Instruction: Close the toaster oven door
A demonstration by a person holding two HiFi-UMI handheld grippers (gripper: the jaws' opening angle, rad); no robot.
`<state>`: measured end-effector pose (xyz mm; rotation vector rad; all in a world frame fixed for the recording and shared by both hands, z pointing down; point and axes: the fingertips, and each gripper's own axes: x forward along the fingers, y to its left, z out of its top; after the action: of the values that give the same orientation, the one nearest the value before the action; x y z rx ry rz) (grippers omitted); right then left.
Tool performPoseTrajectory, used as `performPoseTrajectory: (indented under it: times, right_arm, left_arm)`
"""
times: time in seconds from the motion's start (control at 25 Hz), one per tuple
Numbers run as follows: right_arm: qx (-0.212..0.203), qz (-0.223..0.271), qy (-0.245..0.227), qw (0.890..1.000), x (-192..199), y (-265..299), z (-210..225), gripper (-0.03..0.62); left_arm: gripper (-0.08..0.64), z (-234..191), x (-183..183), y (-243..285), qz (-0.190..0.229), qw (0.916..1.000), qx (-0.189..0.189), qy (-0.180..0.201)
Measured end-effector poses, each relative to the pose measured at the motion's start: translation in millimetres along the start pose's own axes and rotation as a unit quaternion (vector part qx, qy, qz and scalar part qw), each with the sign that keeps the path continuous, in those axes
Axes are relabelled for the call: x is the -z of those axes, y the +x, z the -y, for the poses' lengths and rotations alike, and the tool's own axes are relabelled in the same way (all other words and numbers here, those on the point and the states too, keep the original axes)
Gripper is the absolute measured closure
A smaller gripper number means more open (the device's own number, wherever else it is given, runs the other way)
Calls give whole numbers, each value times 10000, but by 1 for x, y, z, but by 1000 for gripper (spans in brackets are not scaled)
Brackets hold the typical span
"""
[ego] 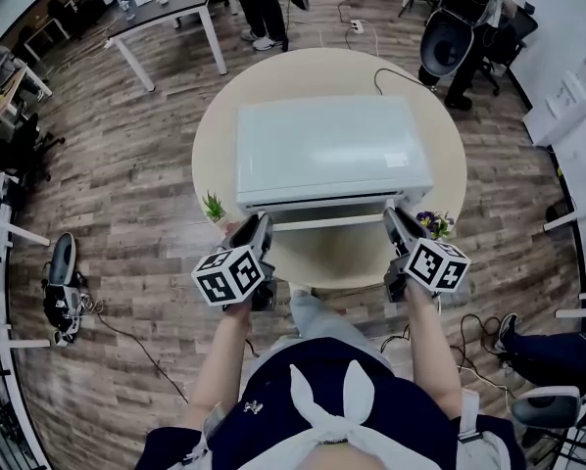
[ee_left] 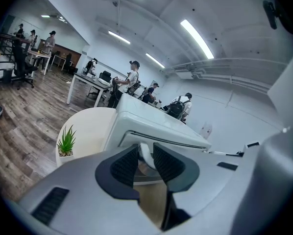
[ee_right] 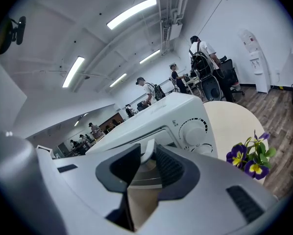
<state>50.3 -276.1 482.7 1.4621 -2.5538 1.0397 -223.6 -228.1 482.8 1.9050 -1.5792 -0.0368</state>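
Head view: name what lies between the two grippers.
The door handle of the toaster oven runs across between the left gripper and the right gripper. The gripper views show one end between each pair of jaws.

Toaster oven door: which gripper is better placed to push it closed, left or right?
Neither leads: left gripper and right gripper each clamp one end of the door handle; both together seem best.
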Motion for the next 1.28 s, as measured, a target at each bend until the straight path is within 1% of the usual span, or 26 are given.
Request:
performPoseTrajectory:
  times: [0.4, 0.76, 0.84, 0.92, 1.04, 1.12, 1.28]
  right_arm:
    - [13, 10, -16, 10000, -5, 4, -2, 486]
    - [14, 50, -5, 10000, -8, 6, 0, 483]
    - [24, 53, -56, 10000, -6, 7, 1, 480]
    - [29, 66, -173, 9998, -7, 7, 0, 479]
    - [92, 115, -488, 9987, -9, 5, -4, 479]
    - [159, 144, -739, 9970, -9, 4, -7, 477]
    - [206, 377, -1211, 9917, -13, -2, -14, 459]
  left_arm:
    - [461, 0, -8, 3, 6, 10000, 71, -11]
    - [460, 0, -8, 5, 19, 9999, 162, 3]
    - [460, 1, -8, 6, 24, 9996, 249, 110]
    - [460, 2, -10, 5, 42, 9990, 304, 332]
    - [460, 5, -13, 3, 73, 9967, 279, 756]
    - [460, 7, -14, 1, 98, 9950, 262, 960]
    - [460, 8, -18, -6, 291, 9940, 263, 1023]
